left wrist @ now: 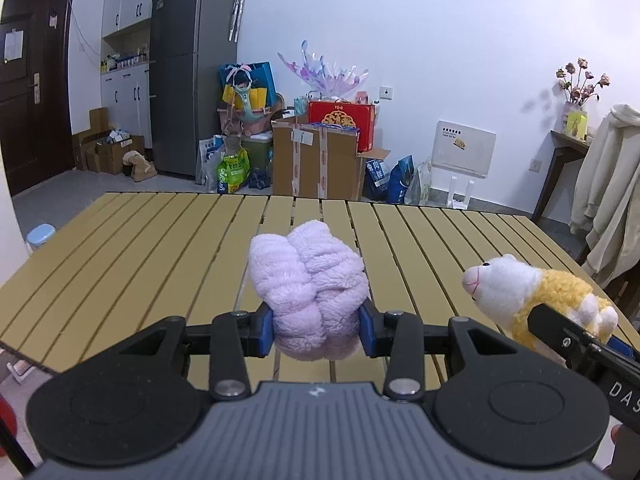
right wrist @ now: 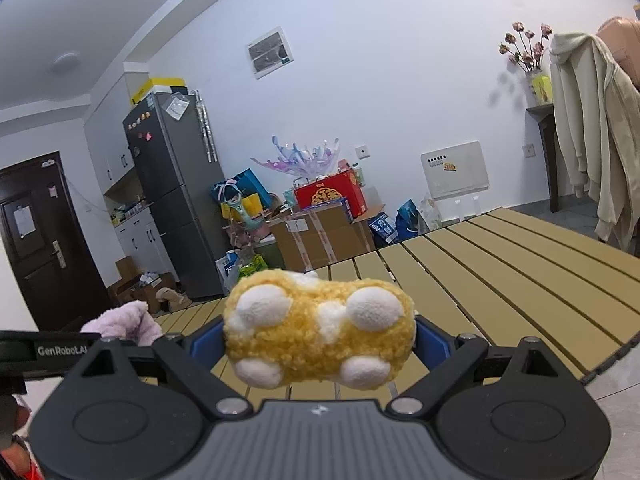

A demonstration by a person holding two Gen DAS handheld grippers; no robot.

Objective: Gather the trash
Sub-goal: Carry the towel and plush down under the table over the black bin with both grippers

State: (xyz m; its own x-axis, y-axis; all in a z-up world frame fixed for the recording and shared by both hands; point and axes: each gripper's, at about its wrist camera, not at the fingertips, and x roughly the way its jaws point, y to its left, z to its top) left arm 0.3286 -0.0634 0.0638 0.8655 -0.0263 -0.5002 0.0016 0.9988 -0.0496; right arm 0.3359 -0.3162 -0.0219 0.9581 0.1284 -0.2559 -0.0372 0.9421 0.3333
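Left gripper (left wrist: 316, 330), its blue pads (left wrist: 264, 330) pressed into both flanks of a lilac plush bundle (left wrist: 308, 292), holds that bundle clear above the slatted yellow table (left wrist: 160, 240). To its right, close alongside but not touching, sits the right gripper (right wrist: 320, 344), clamped wide around a yellow-and-white plush sheep (right wrist: 318, 336). The sheep's four white feet face the right wrist camera, and in the left wrist view its white head points toward the lilac bundle. Both toys are lifted off the table, whose visible slats ahead of the two grippers carry nothing else.

Beyond the table's far edge, straight ahead of the grippers, stands a heap of cardboard boxes (left wrist: 316, 156) topped by a red gift box (left wrist: 340, 120), with carrier bags and a green sack (left wrist: 232, 168) beside it. Left of that heap rises a grey refrigerator (left wrist: 188, 80), and further left a dark door (left wrist: 28, 88). To the far right a cream hooded garment (left wrist: 612, 184) hangs near a dark side stand bearing dried flowers (left wrist: 580, 80). A pale blue round lid or bin (left wrist: 40, 236) sits low beyond the table's left edge; which it is cannot be told.
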